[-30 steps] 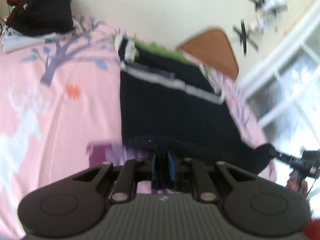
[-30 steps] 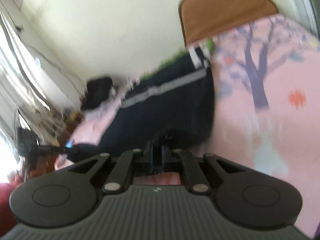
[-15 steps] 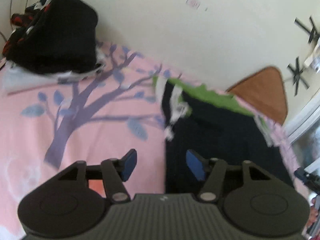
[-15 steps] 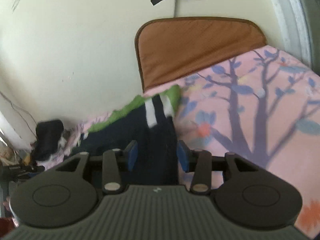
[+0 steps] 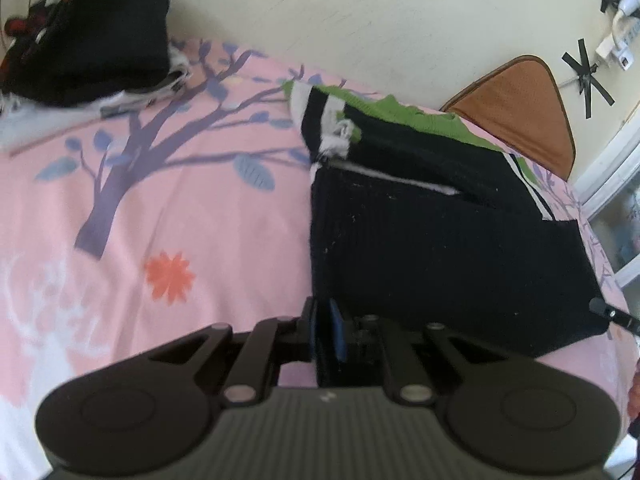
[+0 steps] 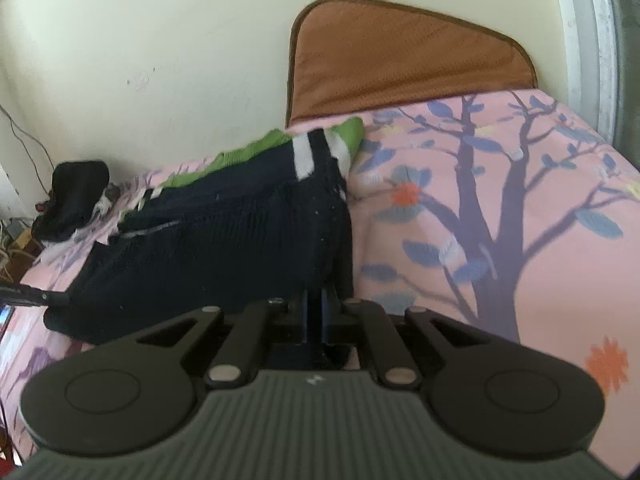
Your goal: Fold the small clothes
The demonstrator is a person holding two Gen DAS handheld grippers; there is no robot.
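Both tongs shut again since half a second ago, when the blue pads stood apart over the near edge of the cloth. Left tongs (image 5: 325, 334) now pinched on the near left corner of the dark knit sweater (image 5: 440, 240), blue pads pressed together with black fabric caught between. Right tongs (image 6: 316, 312) likewise clamped on the near right corner of the same sweater (image 6: 224, 248), dark knit bunched up just ahead of the pads. Sweater spread flat on the bed, over the pink bedsheet (image 5: 180, 216) printed with a purple tree and orange flowers; lower half doubled up over the upper half, white stripe and green trim showing at the far end near the wall. Brown cushion (image 6: 400, 56) propped against the wall beyond the sweater, touching the far edge of the sheet. Pile of dark clothes (image 5: 92, 36) at the far left corner of the bed, well apart from the sweater, with some white cloth under it. Black tape crosses and white cabling on the wall, upper right in the left view. Slight motion blur in both views.
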